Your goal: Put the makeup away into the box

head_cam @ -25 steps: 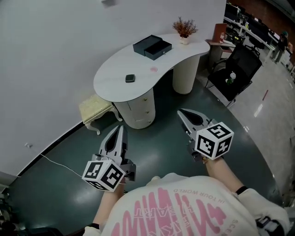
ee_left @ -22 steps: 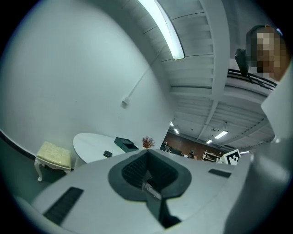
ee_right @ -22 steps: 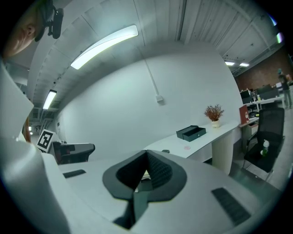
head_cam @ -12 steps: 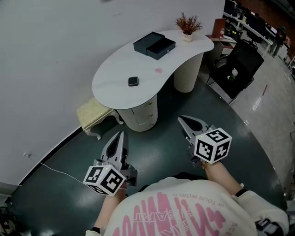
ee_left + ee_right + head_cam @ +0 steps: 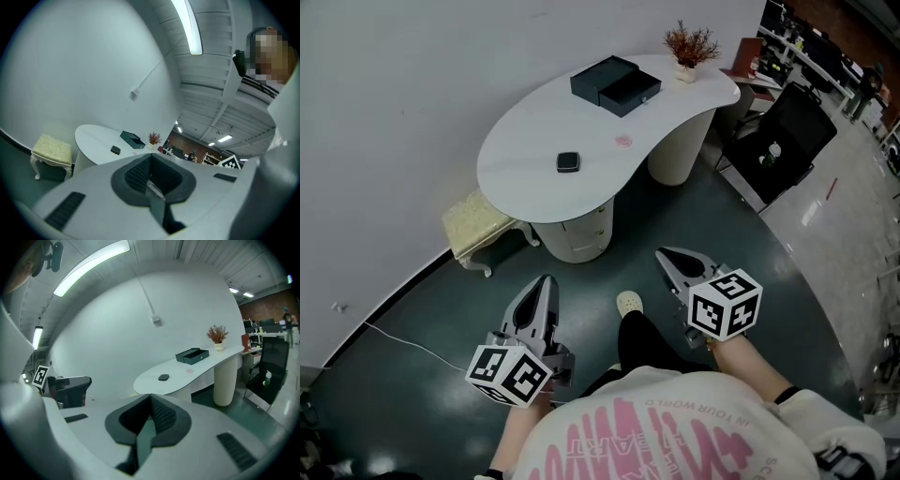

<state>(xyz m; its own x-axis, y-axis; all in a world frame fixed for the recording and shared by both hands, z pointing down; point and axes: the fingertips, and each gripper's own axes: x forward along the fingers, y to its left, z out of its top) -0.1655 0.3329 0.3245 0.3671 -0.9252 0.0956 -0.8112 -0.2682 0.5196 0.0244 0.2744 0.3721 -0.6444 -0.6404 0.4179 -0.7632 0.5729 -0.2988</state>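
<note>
A small dark makeup compact [image 5: 568, 161] lies on the white curved table [image 5: 525, 178], and a faint pink item [image 5: 623, 142] lies further right. The dark box [image 5: 616, 85] with its drawer pulled out stands at the table's far side. Both grippers hang over the floor, well short of the table. My left gripper [image 5: 543, 284] is shut and empty. My right gripper [image 5: 665, 256] is shut and empty too. The compact [image 5: 163, 377] and the box [image 5: 192, 356] show far off in the right gripper view; the left gripper view shows the compact [image 5: 115, 150] and box [image 5: 131, 139] small.
A cream upholstered stool [image 5: 478, 228] stands left of the table's pedestal. A potted dried plant [image 5: 690, 49] sits at the table's far right end. A black office chair [image 5: 780, 141] stands to the right. A shoe [image 5: 629, 303] shows between the grippers on the dark floor.
Both grippers have sunk lower and the whole view has shifted toward the table. A leg and shoe have come into sight between the grippers. Jaws stayed shut.
</note>
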